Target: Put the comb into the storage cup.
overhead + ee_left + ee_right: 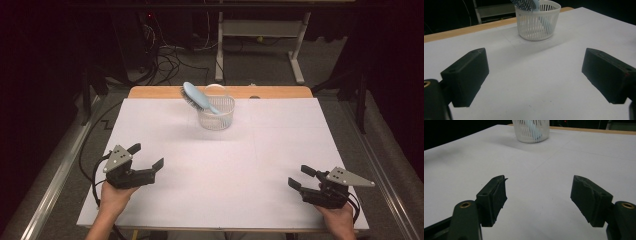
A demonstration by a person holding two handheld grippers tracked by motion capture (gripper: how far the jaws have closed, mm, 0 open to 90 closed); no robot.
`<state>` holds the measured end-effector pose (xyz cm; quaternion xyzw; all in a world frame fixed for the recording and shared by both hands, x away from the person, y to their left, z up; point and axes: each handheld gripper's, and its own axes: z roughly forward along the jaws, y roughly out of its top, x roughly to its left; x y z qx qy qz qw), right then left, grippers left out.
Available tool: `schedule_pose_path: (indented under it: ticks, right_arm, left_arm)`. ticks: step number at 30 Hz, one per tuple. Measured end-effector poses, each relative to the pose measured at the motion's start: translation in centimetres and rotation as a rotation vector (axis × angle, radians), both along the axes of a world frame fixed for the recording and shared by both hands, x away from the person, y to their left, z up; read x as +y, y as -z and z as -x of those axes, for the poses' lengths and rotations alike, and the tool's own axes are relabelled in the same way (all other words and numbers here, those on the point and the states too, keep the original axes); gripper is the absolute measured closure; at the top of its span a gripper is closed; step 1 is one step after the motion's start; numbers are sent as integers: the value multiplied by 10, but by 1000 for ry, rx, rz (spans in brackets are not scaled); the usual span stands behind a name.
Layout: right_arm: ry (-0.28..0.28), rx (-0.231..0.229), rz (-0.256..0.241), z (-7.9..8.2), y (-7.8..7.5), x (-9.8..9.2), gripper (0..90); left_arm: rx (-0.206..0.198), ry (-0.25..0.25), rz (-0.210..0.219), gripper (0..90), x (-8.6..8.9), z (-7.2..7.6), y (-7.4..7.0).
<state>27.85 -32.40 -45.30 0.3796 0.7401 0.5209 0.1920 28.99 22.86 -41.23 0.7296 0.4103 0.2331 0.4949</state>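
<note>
A white slotted basket (216, 113) stands near the table's far edge, a little left of centre. A light blue hairbrush (198, 97) rests in it handle down, its bristled head leaning out over the left rim. The basket (538, 20) and the brush head (525, 3) appear at the top of the left gripper view; the basket (532, 130) also sits ahead in the right gripper view. My left gripper (146, 156) is open at the near left, held by a hand. My right gripper (300, 176) is open at the near right. Both hold nothing.
The table (270, 150) is covered in white, with a wooden strip (280, 92) along its far edge. Beyond it are a white table frame (260, 30) and cables (167, 57) on the dark floor. Metal rails (55, 180) run along both sides.
</note>
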Motion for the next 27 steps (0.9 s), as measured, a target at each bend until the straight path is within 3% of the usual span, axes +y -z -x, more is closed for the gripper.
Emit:
schedule_pose_path:
  ticks: [27]
  right_arm:
    - [2,-1,-5,0,0,0,289]
  left_arm:
    - [17,-40,4,67,11,10,15]
